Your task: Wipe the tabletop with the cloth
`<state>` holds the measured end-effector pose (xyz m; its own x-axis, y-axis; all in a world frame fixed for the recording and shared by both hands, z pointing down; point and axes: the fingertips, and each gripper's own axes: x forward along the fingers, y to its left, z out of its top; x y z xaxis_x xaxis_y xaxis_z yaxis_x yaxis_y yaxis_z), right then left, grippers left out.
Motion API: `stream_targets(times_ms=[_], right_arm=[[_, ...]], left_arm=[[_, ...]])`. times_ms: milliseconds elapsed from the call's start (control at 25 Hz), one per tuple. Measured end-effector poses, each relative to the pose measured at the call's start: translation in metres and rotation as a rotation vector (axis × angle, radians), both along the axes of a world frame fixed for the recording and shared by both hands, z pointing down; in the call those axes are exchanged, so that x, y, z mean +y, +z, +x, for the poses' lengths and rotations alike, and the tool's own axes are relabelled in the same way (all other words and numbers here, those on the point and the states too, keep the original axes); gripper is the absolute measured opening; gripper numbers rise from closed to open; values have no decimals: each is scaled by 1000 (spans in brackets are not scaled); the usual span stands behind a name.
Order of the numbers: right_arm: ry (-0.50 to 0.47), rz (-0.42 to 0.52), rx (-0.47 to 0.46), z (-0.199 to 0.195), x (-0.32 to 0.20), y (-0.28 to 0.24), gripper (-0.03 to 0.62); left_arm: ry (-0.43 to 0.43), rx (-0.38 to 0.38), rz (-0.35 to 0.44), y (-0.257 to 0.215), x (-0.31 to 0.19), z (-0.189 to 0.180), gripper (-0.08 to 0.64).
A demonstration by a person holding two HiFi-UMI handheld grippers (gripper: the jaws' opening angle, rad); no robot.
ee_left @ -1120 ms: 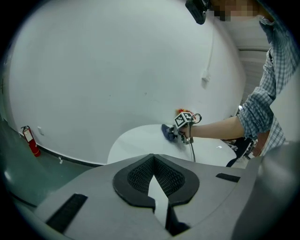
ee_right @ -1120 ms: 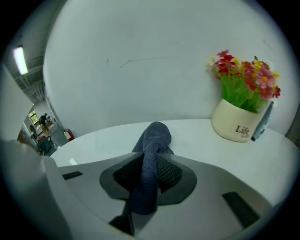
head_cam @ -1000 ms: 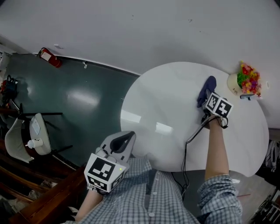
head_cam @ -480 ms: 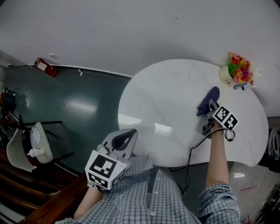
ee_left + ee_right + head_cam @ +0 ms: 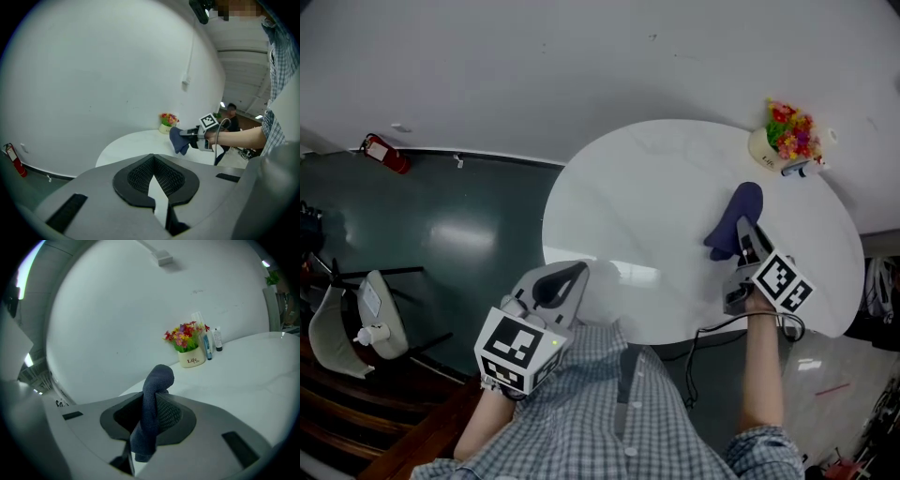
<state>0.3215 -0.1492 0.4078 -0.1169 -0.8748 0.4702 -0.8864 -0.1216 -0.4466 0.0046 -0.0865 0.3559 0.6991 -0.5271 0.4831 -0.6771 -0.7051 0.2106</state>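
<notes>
A dark blue cloth (image 5: 731,221) lies on the round white tabletop (image 5: 647,216), pinched at its near end by my right gripper (image 5: 745,236), which is shut on it. In the right gripper view the cloth (image 5: 151,413) stands folded between the jaws, with the tabletop (image 5: 253,376) beyond. My left gripper (image 5: 565,279) hovers off the table's near-left edge, held by the person's body, its jaws closed with nothing in them. The left gripper view looks over that gripper (image 5: 154,187) toward the cloth (image 5: 178,139) and my right gripper (image 5: 187,133).
A white pot of colourful flowers (image 5: 780,136) with small bottles (image 5: 799,167) stands at the table's far right edge, also seen as the flower pot (image 5: 187,350). A cable (image 5: 712,342) hangs from the right gripper. A red fire extinguisher (image 5: 380,153) and a chair (image 5: 352,323) are on the dark floor left.
My right gripper has dragged the cloth toward me across the tabletop, away from the flower pot. The left gripper has stayed in place.
</notes>
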Motion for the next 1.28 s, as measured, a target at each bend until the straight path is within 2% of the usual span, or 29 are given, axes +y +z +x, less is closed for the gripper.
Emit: stream_targets(times_ms=[240, 560, 680, 960, 1280], right_arm=[[-97, 75, 6, -44, 28, -42, 67], [-223, 137, 112, -95, 60, -79, 67], [-276, 146, 123, -116, 68, -83, 67], [-332, 157, 123, -145, 74, -86, 66], [-371, 166, 115, -160, 72, -86, 66]], left_arm=[[6, 12, 33, -10, -1, 4, 6], [33, 5, 71, -20, 0, 7, 6], [40, 4, 78, -22, 0, 8, 6], [40, 7, 84, -23, 0, 9, 6], [38, 8, 83, -23, -1, 8, 6]])
